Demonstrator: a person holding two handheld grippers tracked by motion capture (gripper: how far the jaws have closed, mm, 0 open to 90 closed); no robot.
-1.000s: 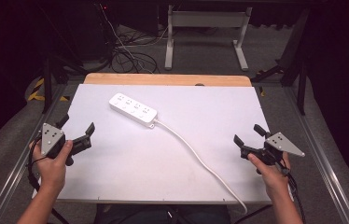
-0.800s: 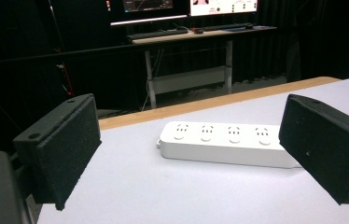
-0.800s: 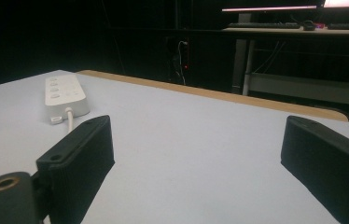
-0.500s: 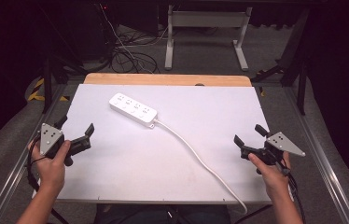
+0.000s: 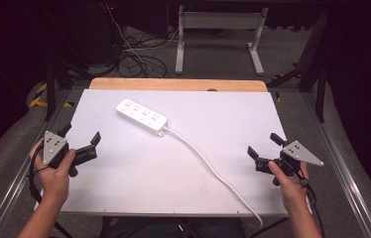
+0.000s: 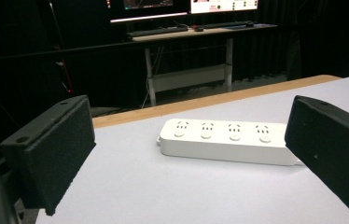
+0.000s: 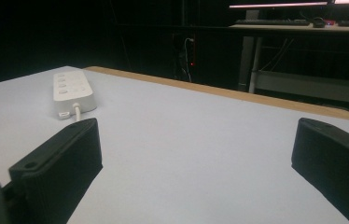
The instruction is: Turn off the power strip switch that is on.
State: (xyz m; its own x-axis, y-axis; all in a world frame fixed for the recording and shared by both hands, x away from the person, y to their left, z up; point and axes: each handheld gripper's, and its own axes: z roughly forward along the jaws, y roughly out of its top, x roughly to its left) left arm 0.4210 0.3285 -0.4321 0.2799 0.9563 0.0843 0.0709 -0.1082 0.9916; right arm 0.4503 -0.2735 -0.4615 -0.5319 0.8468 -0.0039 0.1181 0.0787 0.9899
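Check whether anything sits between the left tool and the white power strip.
Nothing visible does. Bare white tabletop lies between the open left tool and the white four-outlet power strip; the strip's white cable runs off the opposite end, toward the table's near right.

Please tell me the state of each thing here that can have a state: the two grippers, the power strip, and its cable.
Left gripper: jaws open, holding nothing, at the left edge of the table.
Right gripper: jaws open, holding nothing, at the table's right edge.
Power strip: lying flat, sockets up, nothing plugged in.
Cable: attached to the strip, lying loose across the table and dropping over the near edge.
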